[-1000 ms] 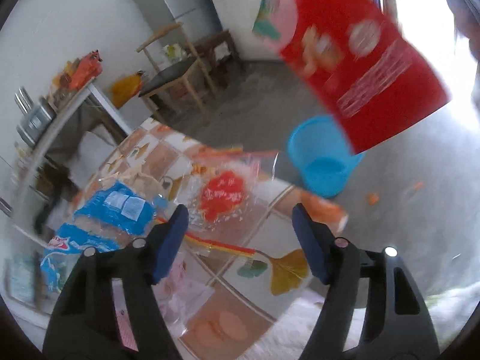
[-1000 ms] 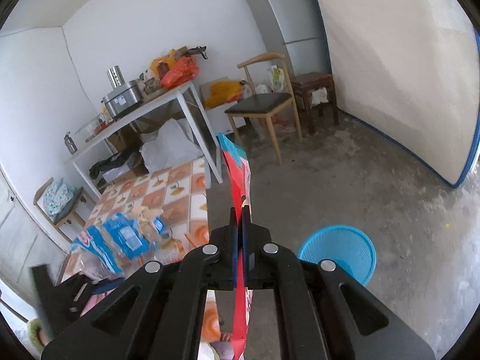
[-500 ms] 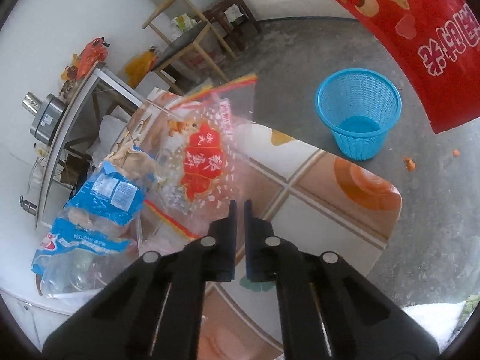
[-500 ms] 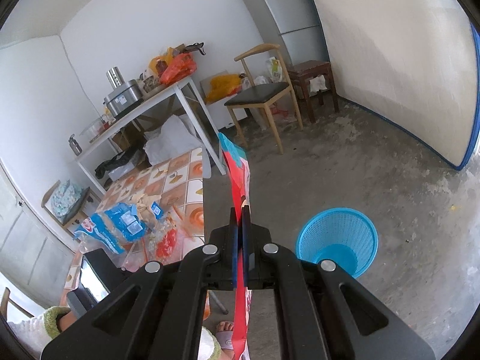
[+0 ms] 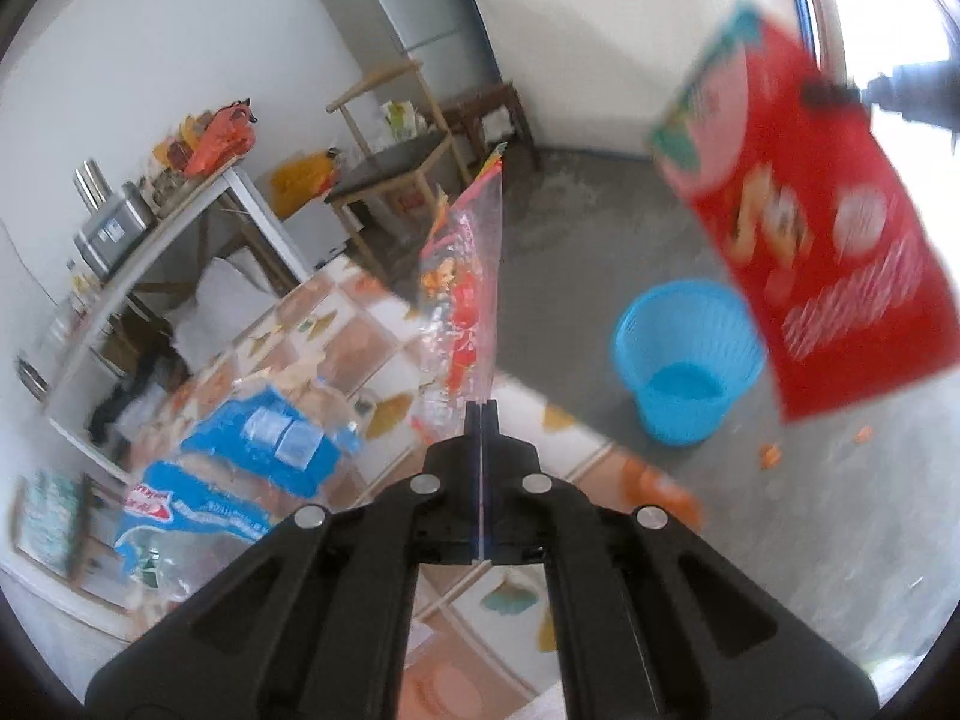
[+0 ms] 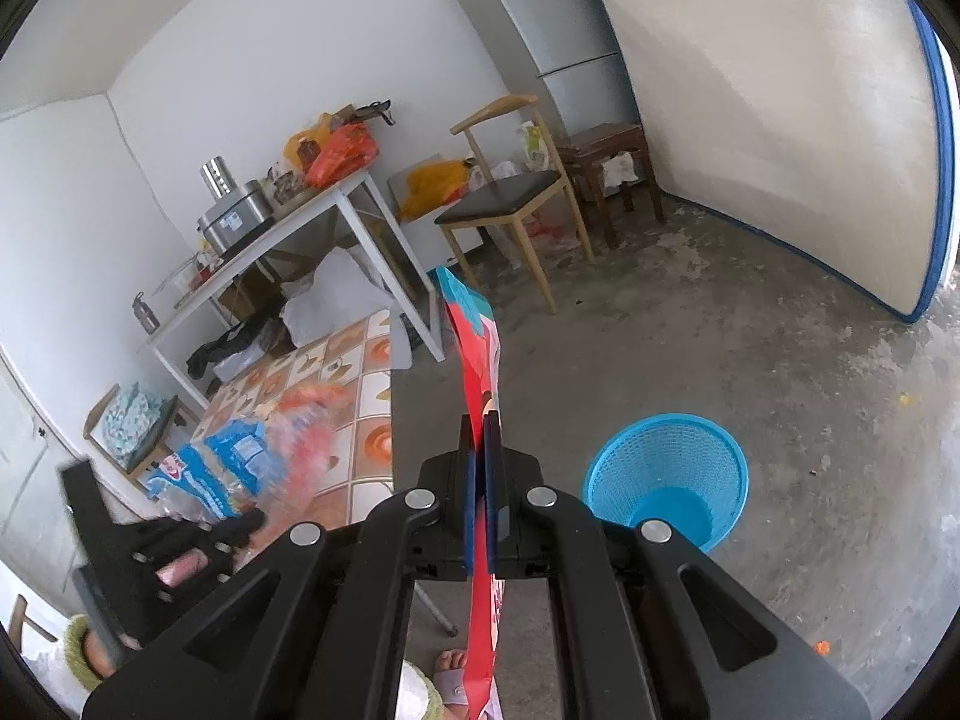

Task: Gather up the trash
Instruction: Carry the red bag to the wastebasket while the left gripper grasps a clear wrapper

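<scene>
My left gripper (image 5: 481, 414) is shut on a clear plastic wrapper with red print (image 5: 462, 294), which stands up edge-on above the tiled table (image 5: 390, 366). My right gripper (image 6: 480, 426) is shut on a red snack bag (image 6: 477, 354); in the left wrist view that red snack bag (image 5: 822, 276) hangs flat at the upper right, over the floor. A blue mesh basket (image 5: 690, 360) stands on the floor beside the table and under the red bag; in the right wrist view the blue basket (image 6: 669, 477) is just right of my fingers.
A blue and clear bread bag (image 5: 240, 468) lies on the tiled table at the left. A white table with pots (image 6: 288, 228), a wooden chair (image 6: 510, 204), a stool (image 6: 606, 162) and a fridge (image 6: 558, 30) stand behind. Orange scraps (image 5: 768, 453) lie on the concrete floor.
My left gripper closed on the clear red-printed wrapper and lifted it off the table, so it now stands upright. The right gripper kept its hold on the red bag and drifted slightly.
</scene>
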Motion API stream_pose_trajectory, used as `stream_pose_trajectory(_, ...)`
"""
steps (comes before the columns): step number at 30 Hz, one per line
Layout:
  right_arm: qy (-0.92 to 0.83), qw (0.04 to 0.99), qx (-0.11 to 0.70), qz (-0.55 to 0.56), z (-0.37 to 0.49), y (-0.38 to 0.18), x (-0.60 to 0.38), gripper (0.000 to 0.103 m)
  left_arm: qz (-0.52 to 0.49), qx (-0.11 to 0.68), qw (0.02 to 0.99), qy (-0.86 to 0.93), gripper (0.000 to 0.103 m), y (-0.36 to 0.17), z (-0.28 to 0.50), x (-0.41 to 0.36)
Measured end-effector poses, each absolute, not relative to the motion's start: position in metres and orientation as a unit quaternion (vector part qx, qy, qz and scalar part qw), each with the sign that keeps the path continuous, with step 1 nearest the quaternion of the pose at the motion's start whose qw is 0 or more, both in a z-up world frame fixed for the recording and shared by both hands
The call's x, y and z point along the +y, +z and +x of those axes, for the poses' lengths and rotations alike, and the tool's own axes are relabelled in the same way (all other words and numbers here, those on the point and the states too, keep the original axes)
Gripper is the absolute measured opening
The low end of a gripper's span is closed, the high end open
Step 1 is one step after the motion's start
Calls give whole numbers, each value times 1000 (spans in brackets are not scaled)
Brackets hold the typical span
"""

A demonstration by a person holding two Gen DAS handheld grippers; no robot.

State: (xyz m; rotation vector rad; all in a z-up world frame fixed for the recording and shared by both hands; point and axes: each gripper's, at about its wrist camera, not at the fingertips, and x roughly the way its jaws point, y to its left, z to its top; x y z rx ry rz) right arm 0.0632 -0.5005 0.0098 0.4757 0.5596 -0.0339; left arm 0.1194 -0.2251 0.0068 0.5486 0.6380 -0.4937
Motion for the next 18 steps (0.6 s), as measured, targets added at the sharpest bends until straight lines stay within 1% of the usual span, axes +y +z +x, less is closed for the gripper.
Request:
stream_pose_trajectory(6,-51,928,280,239,75,-7,-526,2,157,341,867,-328,0,39,148,-255)
stream_pose_trajectory(9,-78,921,288,249,90,-20,-549,2,120,375,841,-371,0,36,168,-289)
stream_pose_trajectory(12,-108,913,300,255,108,-35,-573,2,74,441,793,-414,0,13,199,-333)
stream_pose_trajectory(18,-159,887,344,265,155,-84,-615,2,30,528,735,-425,0,-54,251,-409)
